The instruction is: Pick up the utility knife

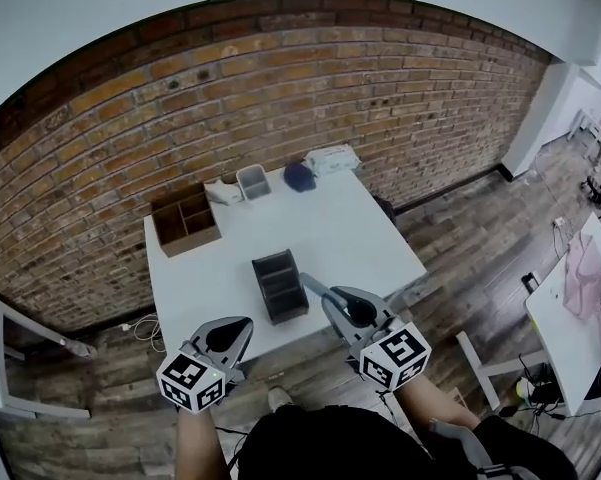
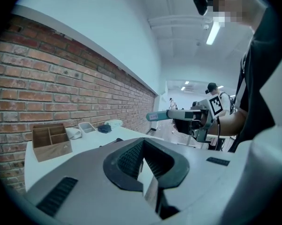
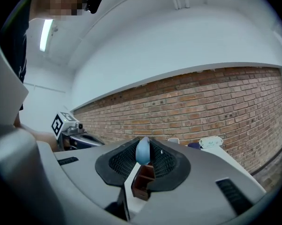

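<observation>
The utility knife (image 1: 312,287) has a teal handle and sticks out up-left from my right gripper (image 1: 332,301), which is shut on it above the white table's (image 1: 365,233) front edge. From the left gripper view the knife (image 2: 166,115) shows as a teal bar held level by the right gripper (image 2: 197,117). In the right gripper view only its rounded blue end (image 3: 142,151) shows, pinched between the pads. My left gripper (image 1: 242,325) hangs at the table's front left, its jaws (image 2: 141,161) shut with nothing between them.
A black desk organizer (image 1: 280,285) stands on the table just left of the knife. At the back are a wooden divided box (image 1: 185,218), a clear bin (image 1: 252,180), a dark blue cloth (image 1: 298,176) and a wipes pack (image 1: 332,158). Behind runs a brick wall.
</observation>
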